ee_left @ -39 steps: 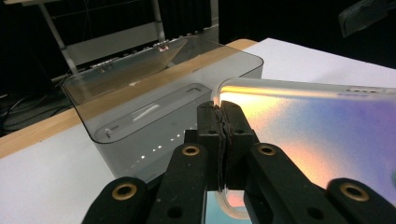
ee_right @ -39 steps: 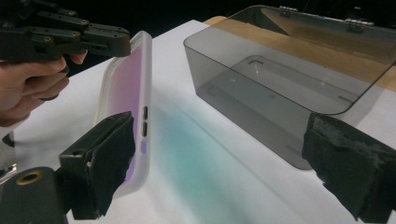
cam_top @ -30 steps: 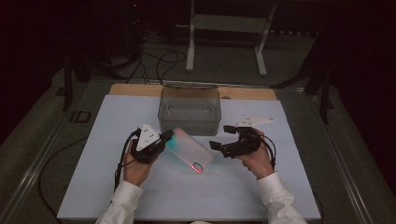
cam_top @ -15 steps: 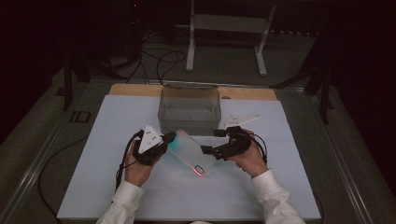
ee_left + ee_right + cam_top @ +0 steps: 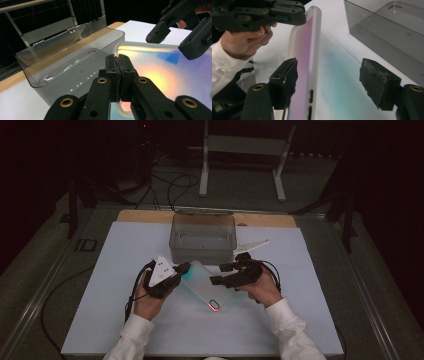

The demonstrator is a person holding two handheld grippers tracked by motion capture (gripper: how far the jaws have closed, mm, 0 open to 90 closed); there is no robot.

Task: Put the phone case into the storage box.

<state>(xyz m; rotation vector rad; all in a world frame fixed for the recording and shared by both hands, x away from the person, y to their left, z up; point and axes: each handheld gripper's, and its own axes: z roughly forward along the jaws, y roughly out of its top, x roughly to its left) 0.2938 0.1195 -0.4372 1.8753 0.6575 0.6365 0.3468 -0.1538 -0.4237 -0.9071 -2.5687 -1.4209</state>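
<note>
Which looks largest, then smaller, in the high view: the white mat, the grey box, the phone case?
1. white mat
2. grey box
3. phone case, though both grippers cover part of it, and it looks close to the box in length.

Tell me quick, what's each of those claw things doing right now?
Left gripper: shut on the edge of the phone case.
Right gripper: open, jaws just been closing, with the case's side edge between them, not yet pinched.

Right gripper (image 5: 329, 82) straddled the phone case (image 5: 303, 62), jaws just closing, pads apart from it. Left gripper (image 5: 287, 11) clamped on the case's far end. Grey box (image 5: 392, 32) sat beside.
</note>
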